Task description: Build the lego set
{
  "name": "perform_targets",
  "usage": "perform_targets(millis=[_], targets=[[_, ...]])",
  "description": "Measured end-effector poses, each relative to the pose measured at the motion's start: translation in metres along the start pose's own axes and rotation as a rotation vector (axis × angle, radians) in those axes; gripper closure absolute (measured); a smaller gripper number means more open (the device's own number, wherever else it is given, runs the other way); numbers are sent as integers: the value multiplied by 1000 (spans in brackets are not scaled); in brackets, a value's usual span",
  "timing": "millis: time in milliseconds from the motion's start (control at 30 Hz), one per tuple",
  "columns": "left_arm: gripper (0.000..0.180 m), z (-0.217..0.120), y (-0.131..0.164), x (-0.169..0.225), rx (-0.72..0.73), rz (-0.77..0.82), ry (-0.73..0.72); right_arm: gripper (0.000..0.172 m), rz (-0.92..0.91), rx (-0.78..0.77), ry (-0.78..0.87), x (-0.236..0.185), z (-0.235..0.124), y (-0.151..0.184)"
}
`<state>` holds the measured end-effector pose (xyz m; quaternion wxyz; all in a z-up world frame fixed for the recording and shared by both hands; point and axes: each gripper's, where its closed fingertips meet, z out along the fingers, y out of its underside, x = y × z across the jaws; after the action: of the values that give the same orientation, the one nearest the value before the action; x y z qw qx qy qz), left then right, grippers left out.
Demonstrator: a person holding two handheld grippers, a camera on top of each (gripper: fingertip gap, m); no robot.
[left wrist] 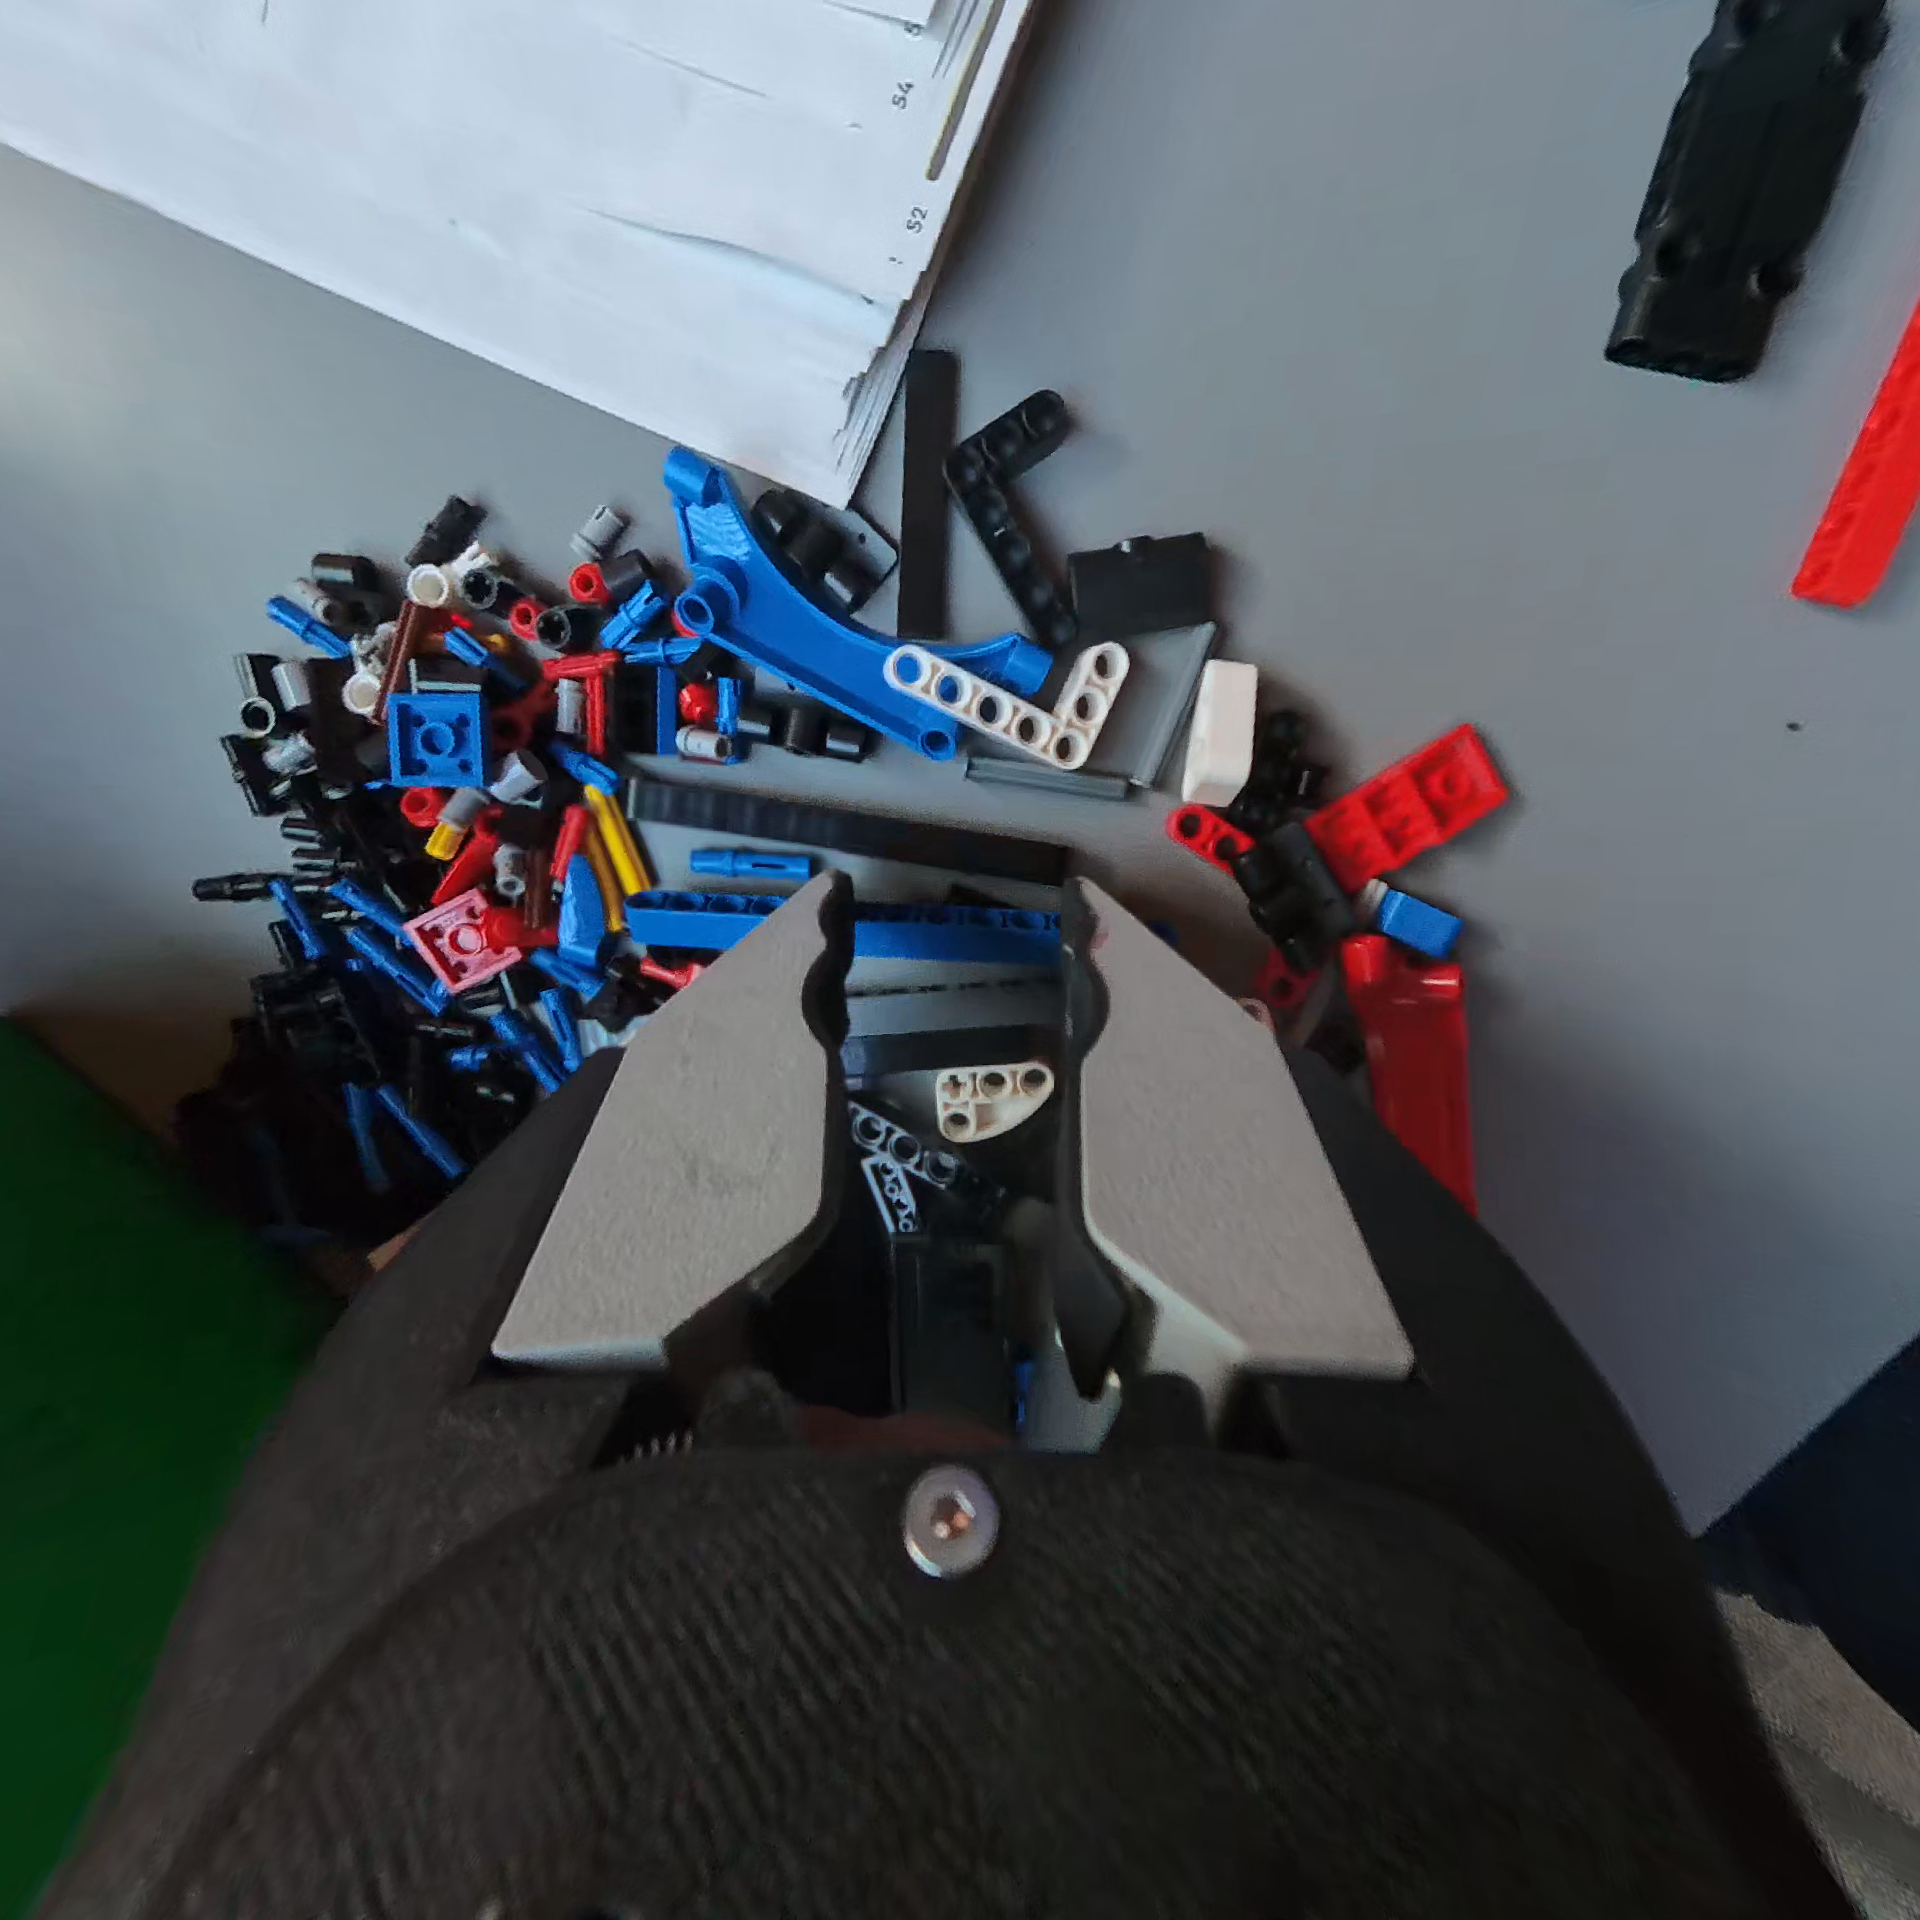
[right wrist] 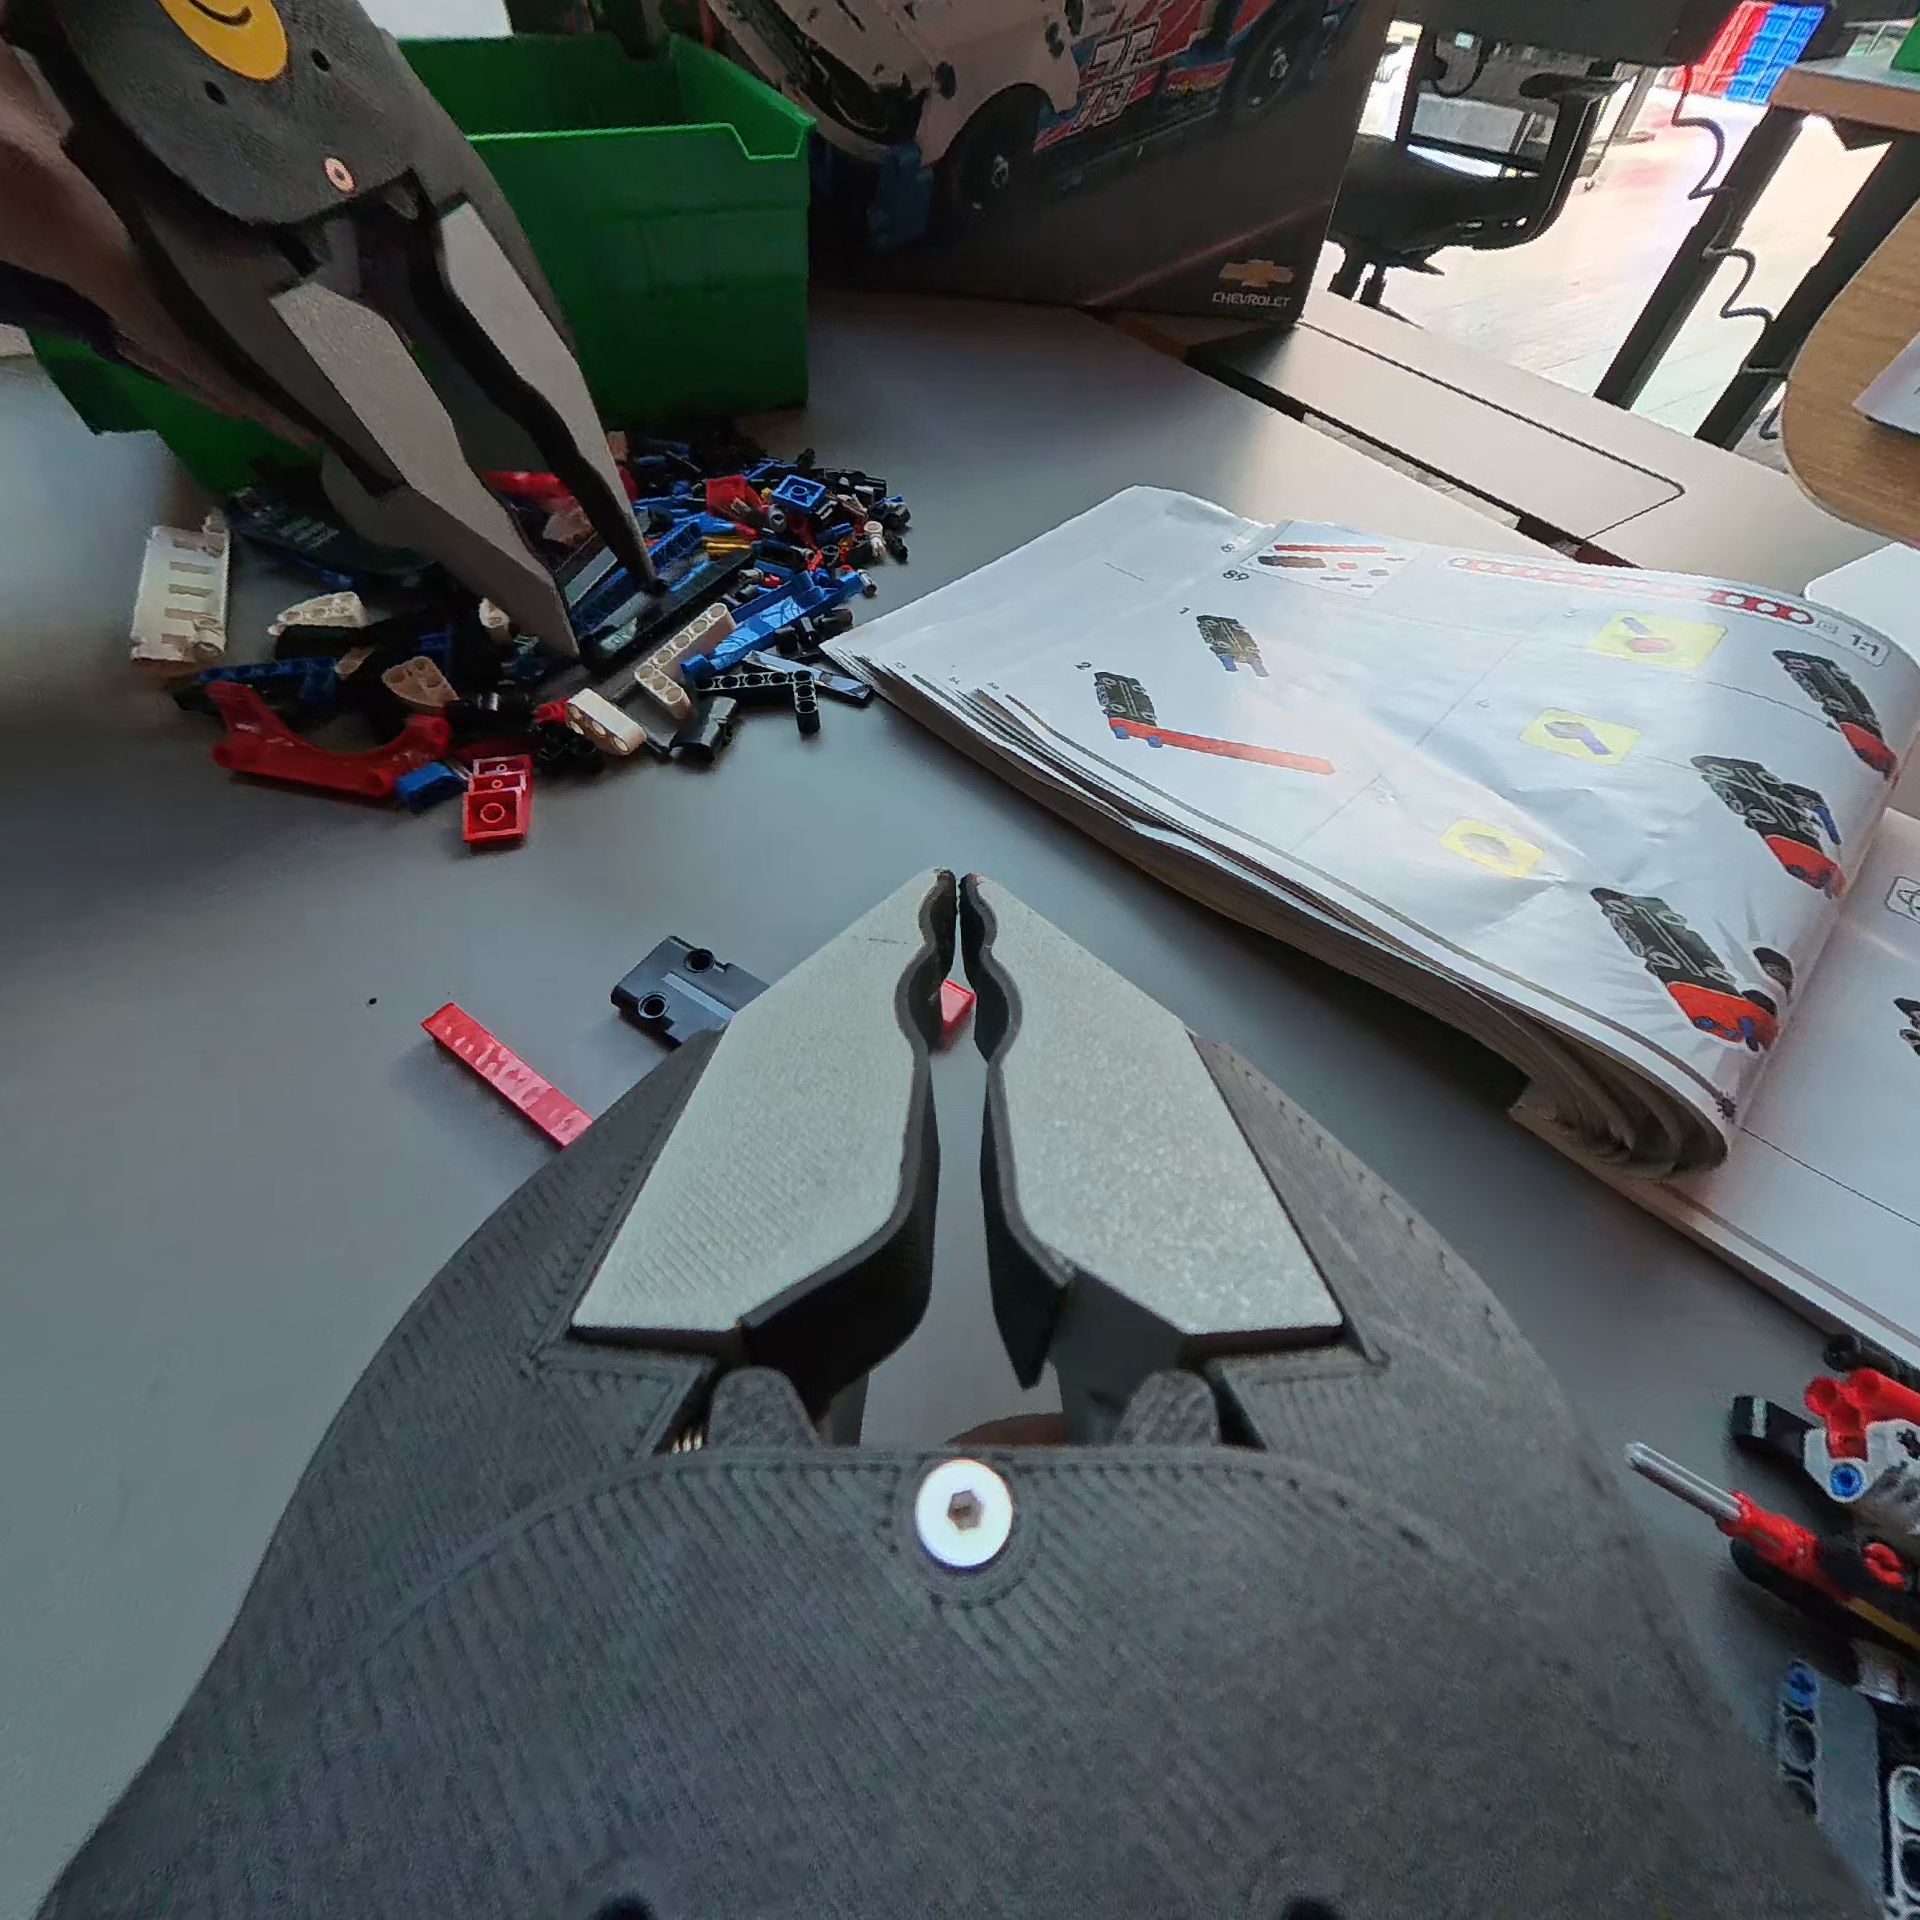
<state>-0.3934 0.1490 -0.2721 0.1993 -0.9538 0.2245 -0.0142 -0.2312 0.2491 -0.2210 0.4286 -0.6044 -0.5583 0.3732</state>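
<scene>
The grey counter (right wrist: 935, 436) carries a heap of small building bricks (right wrist: 644, 613), an open instruction booklet (right wrist: 1455, 790), a green bin (right wrist: 665, 218), a printed box (right wrist: 1091, 177) and a long red beam (right wrist: 506, 1073).

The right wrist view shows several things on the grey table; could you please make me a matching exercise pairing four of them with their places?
Things:
1. green bin
2. open booklet
3. long red strip
4. left hand-held gripper

Places:
A. on the table, right of the brick pile
B. tips down in the brick pile
C. behind the brick pile
D. beside the black block, near the right hand-held gripper

Pairs: 1-C, 2-A, 3-D, 4-B
</scene>
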Motion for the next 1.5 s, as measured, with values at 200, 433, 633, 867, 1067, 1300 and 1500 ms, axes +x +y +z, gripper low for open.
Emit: perform_targets(millis=[200, 433, 633, 867, 1067, 1300, 1500], targets=[[143, -20, -2, -16, 74, -73, -67, 172, 2, -2, -3, 0, 1, 0], [145, -17, -10, -34, 122, -124, -113, 172, 8, 0, 0, 1, 1, 0], [143, -10, -9, -45, 101, -162, -163, 172, 11, 0, 2, 2, 0, 0], [140, -6, -14, -39, 104, -133, -129, 172, 12, 0, 2, 2, 0, 0], [142, -3, -28, -43, 129, -102, -135, 172, 16, 0, 1, 2, 0, 0], [156, 13, -30, -58, 91, -94, -160, 172, 15, 1, 0, 2, 0, 0], [170, 15, -17, -48, 46, -113, -118, 172, 15, 1, -2, 2, 0, 0]])
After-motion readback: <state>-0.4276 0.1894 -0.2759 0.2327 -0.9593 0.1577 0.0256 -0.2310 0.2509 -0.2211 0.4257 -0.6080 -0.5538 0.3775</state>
